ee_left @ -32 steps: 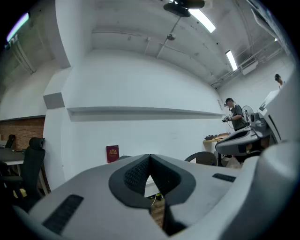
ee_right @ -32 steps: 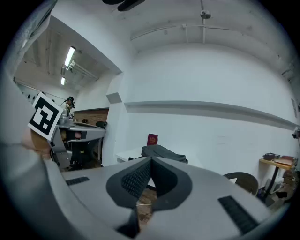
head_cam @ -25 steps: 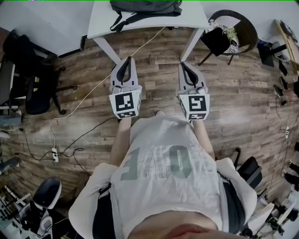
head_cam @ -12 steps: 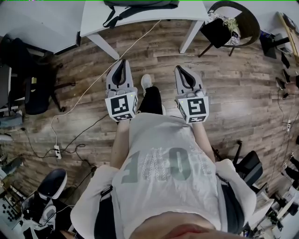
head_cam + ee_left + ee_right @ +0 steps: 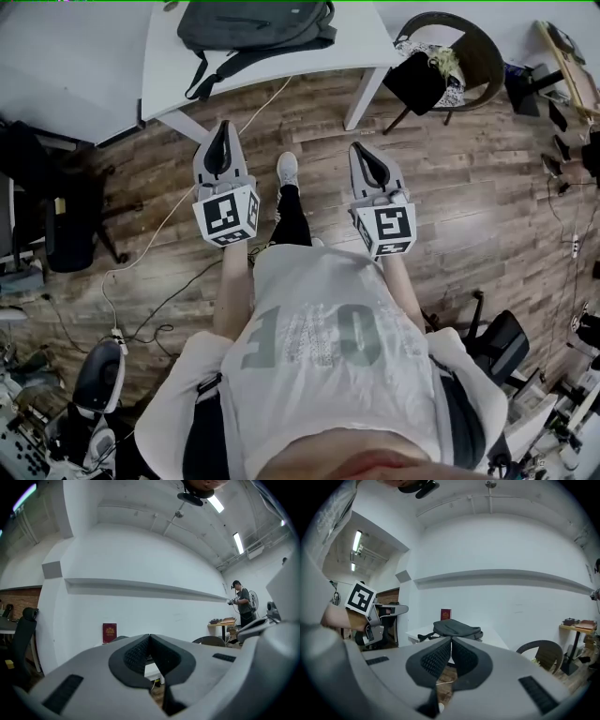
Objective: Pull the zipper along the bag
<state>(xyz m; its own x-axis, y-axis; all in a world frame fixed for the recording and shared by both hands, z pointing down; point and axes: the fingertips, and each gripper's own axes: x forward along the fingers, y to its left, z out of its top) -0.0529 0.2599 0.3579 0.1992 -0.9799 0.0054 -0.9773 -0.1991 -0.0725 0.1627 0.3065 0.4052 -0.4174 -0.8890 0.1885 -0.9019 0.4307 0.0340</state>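
While the limp-looking bag (image 5: 258,23) is lying ahead, I am holding left gripper (image 5: 222,128) and right gripper (image 5: 360,149) closed, empty, targeting its zipper pull.

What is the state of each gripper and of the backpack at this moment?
left gripper: jaws shut, nothing between them, held in the air.
right gripper: jaws shut, nothing between them, held in the air.
backpack: lying on the white table, touched by neither gripper; whether its zipper is open cannot be told.
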